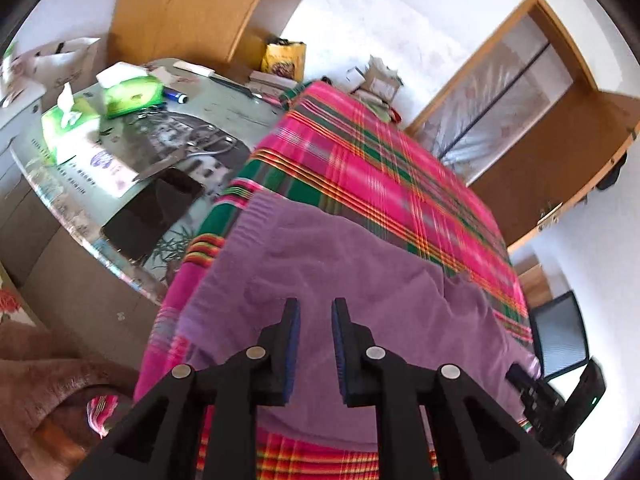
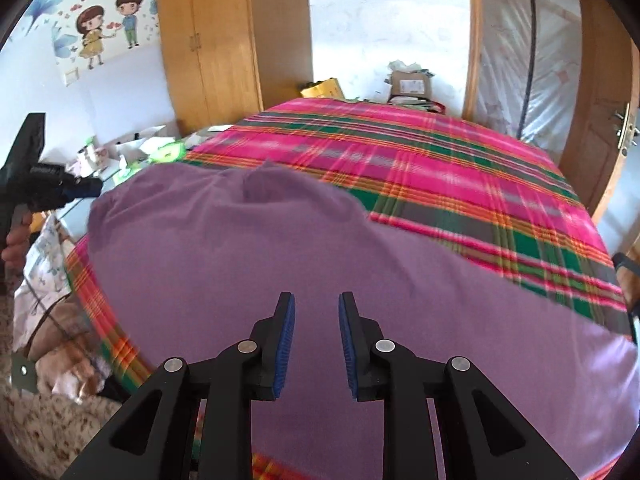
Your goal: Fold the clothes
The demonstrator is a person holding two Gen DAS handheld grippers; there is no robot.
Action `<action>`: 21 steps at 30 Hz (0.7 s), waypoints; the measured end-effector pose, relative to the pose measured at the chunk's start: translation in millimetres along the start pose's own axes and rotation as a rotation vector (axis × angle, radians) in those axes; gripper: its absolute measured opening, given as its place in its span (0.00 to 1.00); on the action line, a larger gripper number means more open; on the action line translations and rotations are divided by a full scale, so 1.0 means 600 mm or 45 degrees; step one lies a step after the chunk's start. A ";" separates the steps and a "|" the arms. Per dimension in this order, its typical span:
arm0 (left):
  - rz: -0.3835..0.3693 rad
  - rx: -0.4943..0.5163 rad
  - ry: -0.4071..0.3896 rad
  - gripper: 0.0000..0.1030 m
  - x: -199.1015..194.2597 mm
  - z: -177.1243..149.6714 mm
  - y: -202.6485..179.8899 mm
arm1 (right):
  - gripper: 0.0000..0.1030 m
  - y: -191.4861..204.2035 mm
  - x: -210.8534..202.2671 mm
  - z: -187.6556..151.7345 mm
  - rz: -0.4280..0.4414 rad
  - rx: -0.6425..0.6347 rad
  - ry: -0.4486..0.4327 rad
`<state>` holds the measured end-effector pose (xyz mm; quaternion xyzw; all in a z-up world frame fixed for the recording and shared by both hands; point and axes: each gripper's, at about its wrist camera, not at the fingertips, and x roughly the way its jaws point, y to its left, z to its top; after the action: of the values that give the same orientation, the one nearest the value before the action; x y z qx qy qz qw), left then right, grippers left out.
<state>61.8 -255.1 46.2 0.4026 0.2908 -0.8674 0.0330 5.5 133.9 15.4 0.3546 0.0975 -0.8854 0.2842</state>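
Note:
A purple garment (image 1: 340, 264) lies spread over the near end of a bed covered by a pink and green plaid sheet (image 1: 380, 152). Its far edge is rumpled into a low ridge (image 2: 260, 184). My left gripper (image 1: 316, 304) hovers over the garment's near part, open, with only cloth showing past the gap between its blue pads. My right gripper (image 2: 316, 298) is likewise open above the purple garment (image 2: 280, 248), nothing pinched. The left gripper (image 2: 60, 188) also shows at the left edge of the right wrist view, held by a hand. The right gripper (image 1: 560, 396) appears at the lower right of the left wrist view.
A glass-topped desk (image 1: 224, 116) left of the bed carries green tissue packs (image 1: 132, 92), papers and a dark tablet (image 1: 156, 212). A wooden wardrobe (image 2: 224, 40) and cardboard boxes (image 2: 412, 84) stand beyond the bed. A wooden door (image 2: 600, 100) is at the right.

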 end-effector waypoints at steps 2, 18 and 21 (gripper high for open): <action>0.006 0.025 0.019 0.15 0.015 0.008 -0.011 | 0.23 -0.011 0.012 0.018 0.012 0.015 0.004; 0.124 -0.087 0.147 0.15 0.114 0.061 0.014 | 0.33 -0.086 0.162 0.163 0.372 0.093 0.165; 0.140 -0.109 0.159 0.15 0.125 0.059 0.018 | 0.36 -0.097 0.205 0.174 0.552 0.143 0.281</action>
<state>-9.2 -269.7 5.0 0.4693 0.3064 -0.8243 0.0796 -159.6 88.9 5.5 0.4772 0.0001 -0.7636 0.4350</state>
